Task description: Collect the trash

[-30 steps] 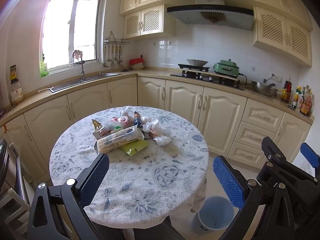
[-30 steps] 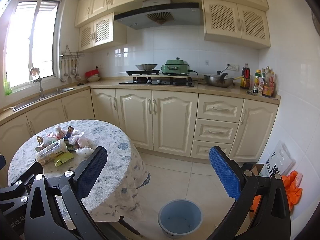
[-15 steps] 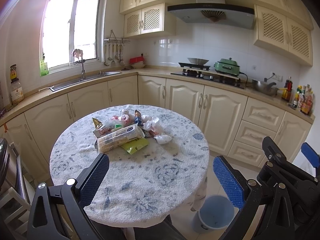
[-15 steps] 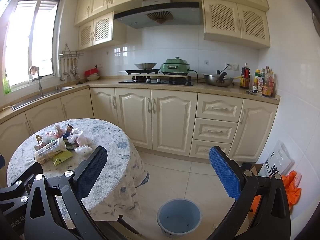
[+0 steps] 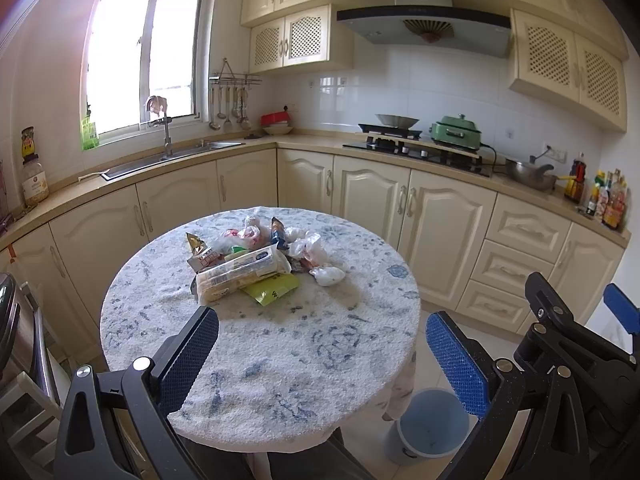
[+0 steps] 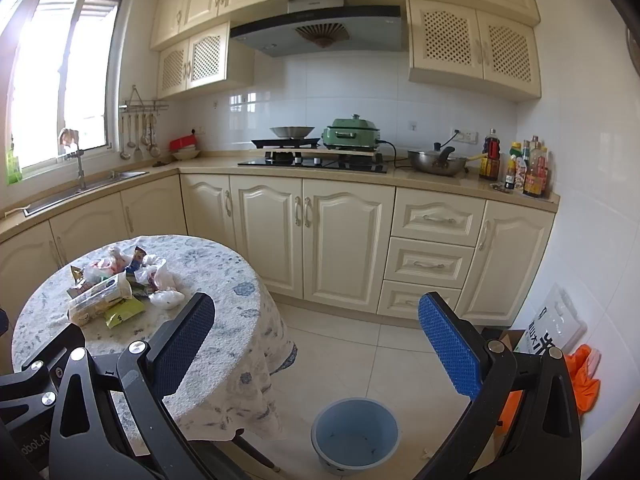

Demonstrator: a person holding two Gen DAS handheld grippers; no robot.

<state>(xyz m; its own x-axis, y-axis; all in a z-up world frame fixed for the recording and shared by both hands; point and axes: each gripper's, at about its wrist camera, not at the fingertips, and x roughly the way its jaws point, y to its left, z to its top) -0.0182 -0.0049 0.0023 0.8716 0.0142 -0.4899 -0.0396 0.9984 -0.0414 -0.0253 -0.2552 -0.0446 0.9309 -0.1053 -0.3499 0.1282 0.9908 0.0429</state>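
Progress: none | trash pile (image 5: 256,264) untouched on tabletop (image 5: 280,352) | bin (image 6: 356,436) empty | left gripper (image 5: 322,350), right gripper (image 6: 316,344): fingers spread, holding nothing

Bright daylight from an overexposed window (image 5: 140,56); fisheye-warped edges.

A heap of trash (image 5: 260,264) lies on the round table (image 5: 280,344); a bin (image 6: 355,434) stands on the floor right of it.

Round table (image 5: 280,352) under a blue-patterned white cloth.
A heap of wrappers (image 5: 256,264) lies toward its far edge; a blue bin (image 6: 355,432) stands on the floor (image 6: 360,344).
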